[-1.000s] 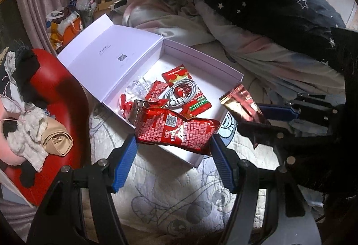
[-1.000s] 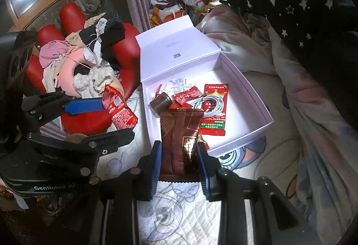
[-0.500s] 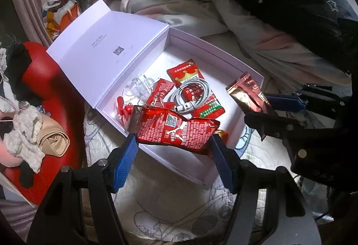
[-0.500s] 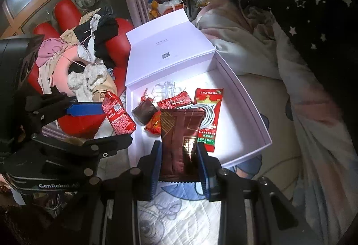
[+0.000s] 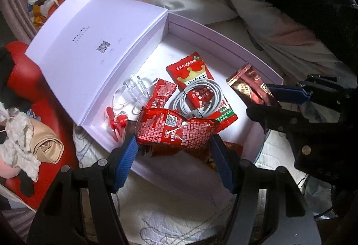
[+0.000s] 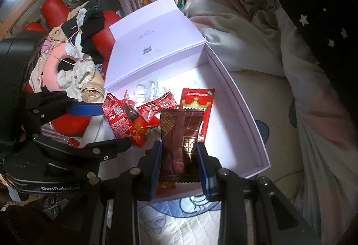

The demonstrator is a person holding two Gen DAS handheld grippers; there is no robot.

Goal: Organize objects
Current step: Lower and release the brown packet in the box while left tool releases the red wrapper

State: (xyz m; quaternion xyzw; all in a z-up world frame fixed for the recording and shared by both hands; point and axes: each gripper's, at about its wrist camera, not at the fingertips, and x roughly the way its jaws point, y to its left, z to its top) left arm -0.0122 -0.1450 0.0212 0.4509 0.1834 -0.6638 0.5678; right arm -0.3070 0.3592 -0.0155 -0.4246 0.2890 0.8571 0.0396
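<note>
Holding a red sachet (image 5: pixel 176 131) crosswise between the left fingers (image 5: pixel 125 160) and a brown packet (image 6: pixel 180 146) clenched upright in the right fingers (image 6: pixel 154 166), both over the box (image 5: pixel 246 54); either could drop onto the near wall and spill onto the bed, or snag the cable (image 5: pixel 197 97) beyond the fingertips

1. I've brought the left gripper (image 5: pixel 173 151), clamped on its red Heinz ketchup packet (image 5: pixel 175 131), from short of the white box (image 5: pixel 223 37) to over the near wall.
2. Right gripper (image 6: pixel 179 164) with the brown snack packet (image 6: pixel 181 144) has likewise advanced; packet now hangs above the box floor.
3. Both sit lower, closer to the contents.
</note>
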